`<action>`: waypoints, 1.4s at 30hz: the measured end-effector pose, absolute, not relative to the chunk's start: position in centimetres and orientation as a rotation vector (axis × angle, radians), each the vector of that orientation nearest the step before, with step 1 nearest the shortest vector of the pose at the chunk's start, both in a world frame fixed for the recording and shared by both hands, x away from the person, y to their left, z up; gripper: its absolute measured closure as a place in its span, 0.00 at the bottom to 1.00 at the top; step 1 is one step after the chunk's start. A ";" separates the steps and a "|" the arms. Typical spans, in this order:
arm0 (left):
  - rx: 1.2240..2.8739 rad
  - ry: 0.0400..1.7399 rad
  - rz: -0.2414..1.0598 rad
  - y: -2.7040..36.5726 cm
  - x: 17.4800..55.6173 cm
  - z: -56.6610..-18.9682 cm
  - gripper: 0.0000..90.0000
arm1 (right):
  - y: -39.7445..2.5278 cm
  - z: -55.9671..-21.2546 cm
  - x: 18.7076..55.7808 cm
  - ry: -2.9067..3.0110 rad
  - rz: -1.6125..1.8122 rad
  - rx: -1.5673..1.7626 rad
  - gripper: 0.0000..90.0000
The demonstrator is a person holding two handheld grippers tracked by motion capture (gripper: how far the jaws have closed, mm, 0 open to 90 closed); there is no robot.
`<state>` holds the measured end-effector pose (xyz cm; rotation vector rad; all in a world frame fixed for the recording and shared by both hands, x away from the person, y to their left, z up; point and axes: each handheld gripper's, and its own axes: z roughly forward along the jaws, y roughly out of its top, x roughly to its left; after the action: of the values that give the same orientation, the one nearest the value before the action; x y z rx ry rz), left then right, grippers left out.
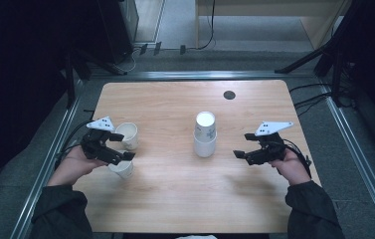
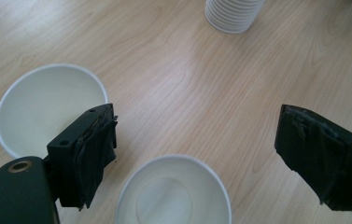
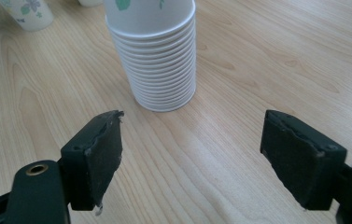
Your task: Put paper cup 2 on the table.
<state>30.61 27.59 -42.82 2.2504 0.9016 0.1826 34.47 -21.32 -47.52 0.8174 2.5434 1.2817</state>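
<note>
While your left gripper [image 1: 117,146] hangs wide open over the near cup [image 2: 173,191] (second cup [image 2: 47,107] at its ten o'clock), a careless descent could tip both; right gripper [image 1: 241,145] gapes empty.

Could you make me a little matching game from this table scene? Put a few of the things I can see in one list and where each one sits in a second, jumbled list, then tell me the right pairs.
Things:
1. stack of paper cups
2. nearer single cup
3. right gripper
4. dark round hole

Places:
A. in the tabletop near the far edge
B. between the open jaws of the left gripper
C. in the middle of the table
D. at the table's right side, jaws open toward the stack

Right pairs: 1-C, 2-B, 3-D, 4-A.
</note>
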 end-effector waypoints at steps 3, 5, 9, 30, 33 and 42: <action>2.237 0.889 0.170 26.5 31.0 -42.7 0.14 | -21.0 -47.7 34.2 2.546 1.273 0.797 0.24; 2.234 0.886 0.161 25.8 31.2 -42.8 0.14 | -20.8 -47.7 34.0 2.553 1.270 0.788 0.24; 2.236 0.894 0.163 24.4 31.7 -42.8 0.14 | -20.3 -47.9 33.6 2.573 1.259 0.769 0.24; 2.225 0.846 0.157 17.4 32.1 -43.2 0.14 | -18.8 -48.4 31.8 2.607 1.260 0.775 0.23; 2.222 0.825 0.162 16.4 31.9 -43.1 0.14 | -18.6 -48.3 31.6 2.596 1.278 0.773 0.23; 2.229 0.819 0.226 13.8 31.6 -44.2 0.14 | -17.8 -48.2 30.8 2.602 1.278 0.782 0.22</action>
<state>31.58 13.84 -44.22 2.2292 0.8188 0.2264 30.77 -17.84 -48.24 0.7821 2.6024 1.2778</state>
